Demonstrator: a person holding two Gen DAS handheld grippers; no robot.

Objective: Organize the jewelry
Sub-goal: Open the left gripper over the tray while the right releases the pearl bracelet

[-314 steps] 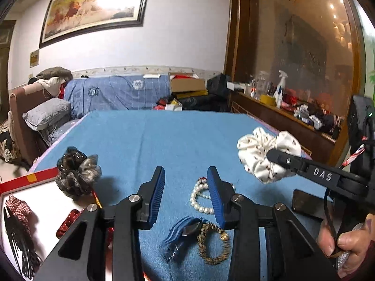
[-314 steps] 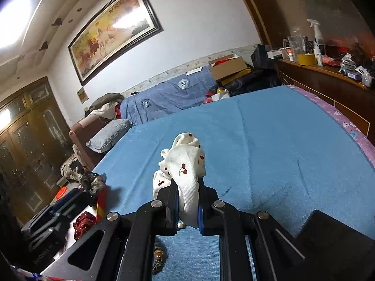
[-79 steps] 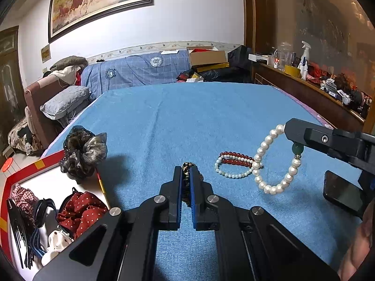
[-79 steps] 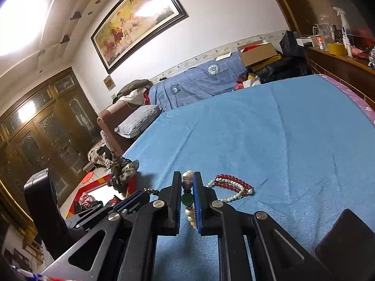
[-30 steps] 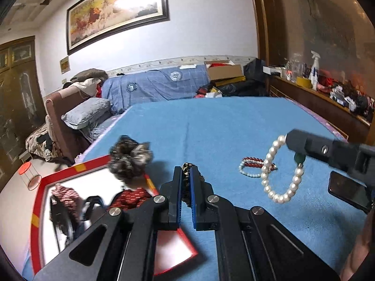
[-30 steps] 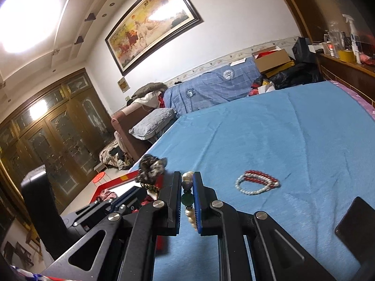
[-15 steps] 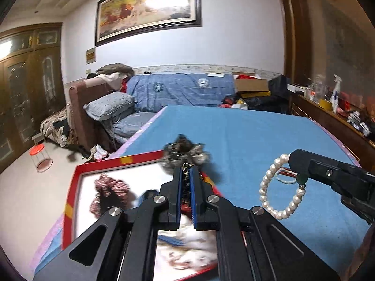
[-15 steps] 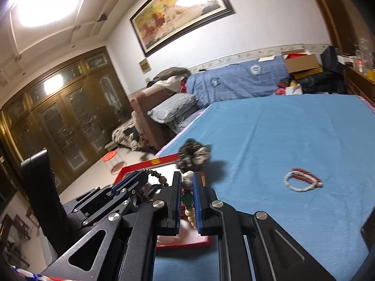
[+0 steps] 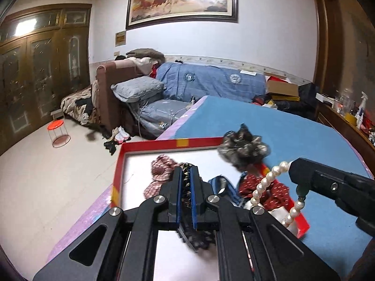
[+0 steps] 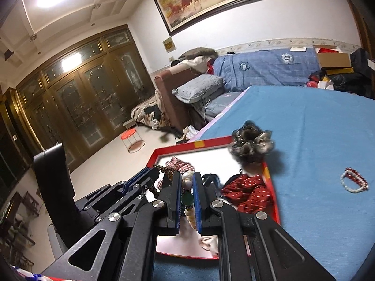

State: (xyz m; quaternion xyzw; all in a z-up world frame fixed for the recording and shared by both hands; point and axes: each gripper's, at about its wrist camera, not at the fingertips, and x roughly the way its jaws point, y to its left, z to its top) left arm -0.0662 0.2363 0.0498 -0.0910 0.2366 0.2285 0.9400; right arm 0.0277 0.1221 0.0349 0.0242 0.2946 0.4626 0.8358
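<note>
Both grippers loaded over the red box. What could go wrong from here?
1. The pearl bracelet hangs as a long loop from the right gripper near the box's right rim; released there, it may drape over the edge.
2. The dark scrunchie sits on the rim's far corner and could get knocked off.
3. The left gripper pinches a brown beaded bracelet deep between its pads; it may snag on release.
</note>
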